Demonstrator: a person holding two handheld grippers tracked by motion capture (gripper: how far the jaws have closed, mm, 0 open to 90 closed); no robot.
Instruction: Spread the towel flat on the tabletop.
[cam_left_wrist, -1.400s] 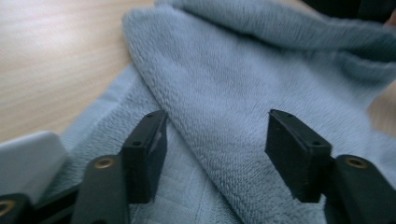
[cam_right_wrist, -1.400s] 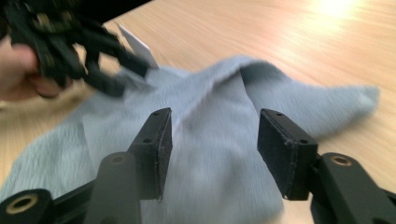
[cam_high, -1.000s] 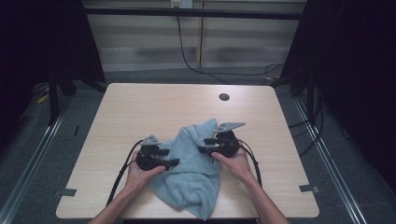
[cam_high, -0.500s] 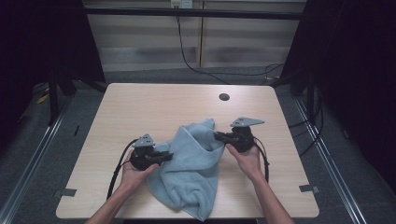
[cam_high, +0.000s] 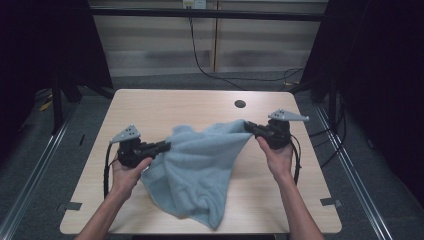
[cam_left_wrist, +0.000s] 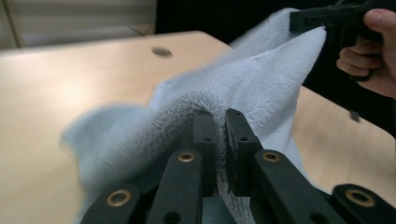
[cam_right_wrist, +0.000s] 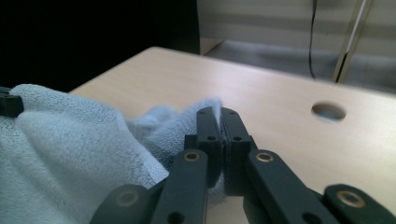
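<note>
A light blue towel hangs between my two grippers above the wooden table, and its lower part lies bunched toward the front edge. My left gripper is shut on the towel's left edge; in the left gripper view the jaws pinch a fold of the towel. My right gripper is shut on the towel's right corner; in the right gripper view its tips clamp the towel. The span between the two grips is lifted and sags.
A round cable hole sits in the table's far right part. Bare tabletop lies behind and to both sides of the towel. Dark frames and cables stand beyond the far edge. Tape marks sit near the front corners.
Both grippers have risen and moved apart, left one leftward and right one rightward. The towel, bunched on the table before, is now stretched and partly lifted between them.
</note>
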